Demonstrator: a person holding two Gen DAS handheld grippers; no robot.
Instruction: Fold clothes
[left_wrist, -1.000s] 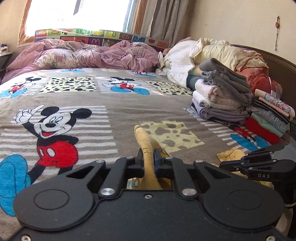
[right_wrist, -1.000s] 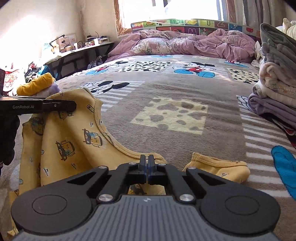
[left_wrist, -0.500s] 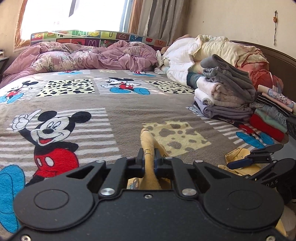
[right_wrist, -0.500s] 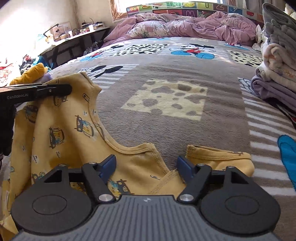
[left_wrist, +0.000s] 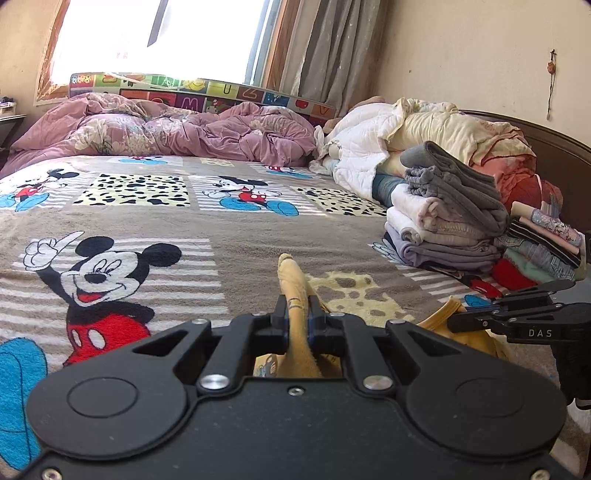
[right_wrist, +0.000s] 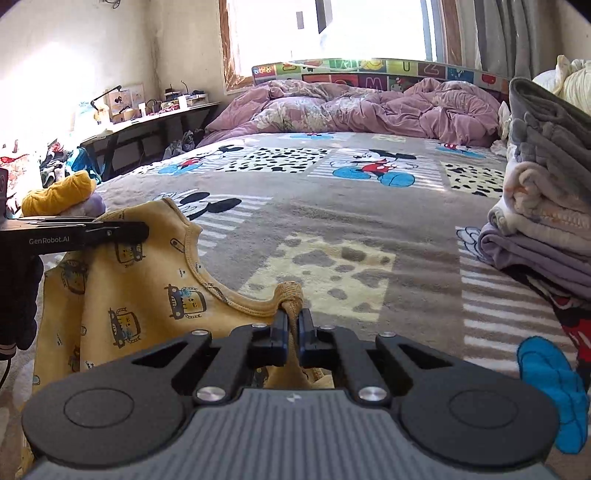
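Now both pinch the yellow shirt (right_wrist: 122, 295): left gripper (left_wrist: 297, 317) narrow on one shoulder, right gripper (right_wrist: 292, 325) on the other, above the blanket (right_wrist: 332, 206).

My left gripper (left_wrist: 297, 317) has its jaws closed on a bunched strip of the yellow cotton baby garment (left_wrist: 293, 284), whose tip stands up just beyond them. Right of that garment, my right gripper (left_wrist: 509, 314) pinches another yellow edge. Under it lies the grey fleece Mickey Mouse blanket (left_wrist: 229, 221) covering the bed. Beyond and to the right of the garment sits a stack of folded grey and white clothes (left_wrist: 443, 214); far behind is the crumpled mauve duvet (left_wrist: 177, 133).
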